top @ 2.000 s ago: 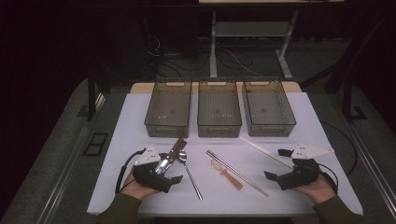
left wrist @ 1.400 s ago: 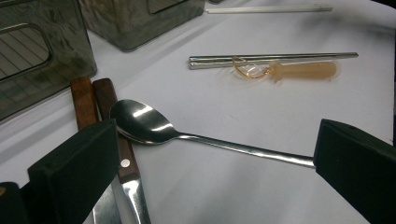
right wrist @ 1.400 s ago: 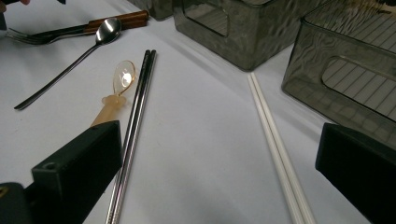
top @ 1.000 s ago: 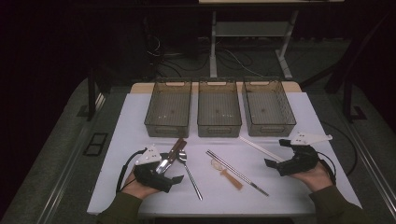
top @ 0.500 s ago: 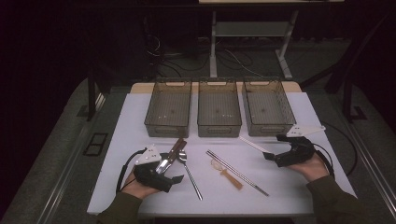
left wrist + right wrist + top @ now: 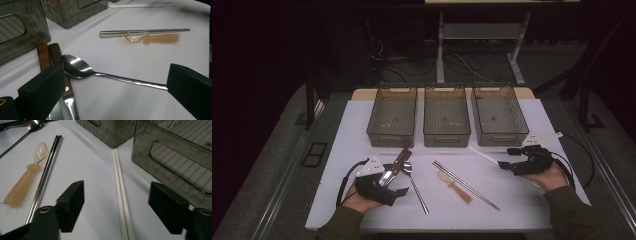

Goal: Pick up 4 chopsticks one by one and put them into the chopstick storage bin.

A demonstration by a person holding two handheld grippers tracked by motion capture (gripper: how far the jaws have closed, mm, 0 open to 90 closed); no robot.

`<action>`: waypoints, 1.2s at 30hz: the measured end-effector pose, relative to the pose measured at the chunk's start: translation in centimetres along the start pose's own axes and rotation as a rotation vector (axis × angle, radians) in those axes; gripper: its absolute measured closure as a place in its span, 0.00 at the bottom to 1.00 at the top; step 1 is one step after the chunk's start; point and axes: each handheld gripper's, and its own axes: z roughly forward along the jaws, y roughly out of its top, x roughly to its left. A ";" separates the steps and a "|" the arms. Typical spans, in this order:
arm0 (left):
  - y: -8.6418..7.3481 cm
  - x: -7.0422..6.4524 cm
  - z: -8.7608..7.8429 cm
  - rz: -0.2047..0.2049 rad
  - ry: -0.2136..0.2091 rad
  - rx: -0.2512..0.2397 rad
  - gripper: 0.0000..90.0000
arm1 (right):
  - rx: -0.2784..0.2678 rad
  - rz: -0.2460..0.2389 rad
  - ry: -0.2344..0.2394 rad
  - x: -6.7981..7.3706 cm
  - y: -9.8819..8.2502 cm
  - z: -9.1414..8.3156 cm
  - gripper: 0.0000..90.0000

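My left gripper (image 6: 394, 184) rests open at the table's front left. In the left gripper view its jaws (image 6: 115, 82) straddle a metal spoon (image 6: 75, 66), whose handle runs to the right jaw, and the blades of two wooden-handled knives (image 6: 43, 53). My right gripper (image 6: 510, 158) is open at the right, its jaws on either side of a pair of white chopsticks (image 6: 120, 190) that lies on the table by the right bin. Between the hands lie metal chopsticks (image 6: 464, 184) and an amber plastic spoon (image 6: 454, 186). Neither gripper holds anything.
Three grey see-through bins stand side by side at the back of the white table: left (image 6: 392, 137), middle (image 6: 447, 139), right (image 6: 501, 139). The right bin's wall (image 6: 180, 152) is close beside my right gripper. The table's front edge is near both forearms.
My right gripper has moved from the front right corner forward and left, up to the white chopsticks. The left gripper and the cutlery have stayed put.
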 end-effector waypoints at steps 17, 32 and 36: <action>0.0 0.0 0.1 0.005 -0.009 0.005 0.01 | 0.075 -0.036 0.001 -0.9 -0.8 -0.9 0.64; 0.0 -0.1 0.1 0.007 -0.011 0.006 0.02 | 0.155 -0.032 -0.001 -2.1 -1.9 -1.5 0.85; 0.0 -0.1 0.1 0.008 -0.011 0.007 0.02 | 0.187 -0.041 0.004 -2.2 -2.1 -1.4 0.89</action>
